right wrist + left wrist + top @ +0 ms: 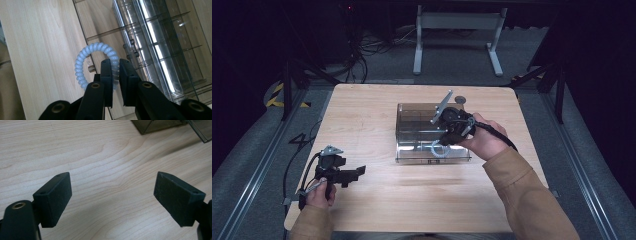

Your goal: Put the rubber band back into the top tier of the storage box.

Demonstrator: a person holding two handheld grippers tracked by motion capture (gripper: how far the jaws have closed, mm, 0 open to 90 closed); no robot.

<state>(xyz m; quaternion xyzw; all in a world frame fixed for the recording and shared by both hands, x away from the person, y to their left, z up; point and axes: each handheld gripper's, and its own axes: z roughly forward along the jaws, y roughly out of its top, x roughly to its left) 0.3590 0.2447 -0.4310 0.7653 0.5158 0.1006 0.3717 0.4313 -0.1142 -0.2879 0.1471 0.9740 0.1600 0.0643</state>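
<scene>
Covering the scene: one moment at a work table, two hand-held grippers.
Surface: pale wooden table [377,195], grain running left to right, rounded corners.
Room: dark surround; grey floor; white table frame [457,35] at the far side; cables on the floor at far left; yellow-black tape at left.
Box: smoky clear plastic organiser [412,125] with partitioned compartments, at the table's middle, its lid open.
Small item: round grey disc [460,100] on the table just beyond the box.
Task thing: pale blue-white spiral hair tie [86,62], hanging at the box's near right part, over its near edge.
Right gripper [115,67]: at the box's right side, jaws drawn together and clamped on one side of the coil's loop; the rest of the ring hangs free to the left of the jaws in the right gripper view.
Left gripper [112,197]: near left of the table, well apart from the box, jaws wide apart, nothing between them, bare wood below.
</scene>
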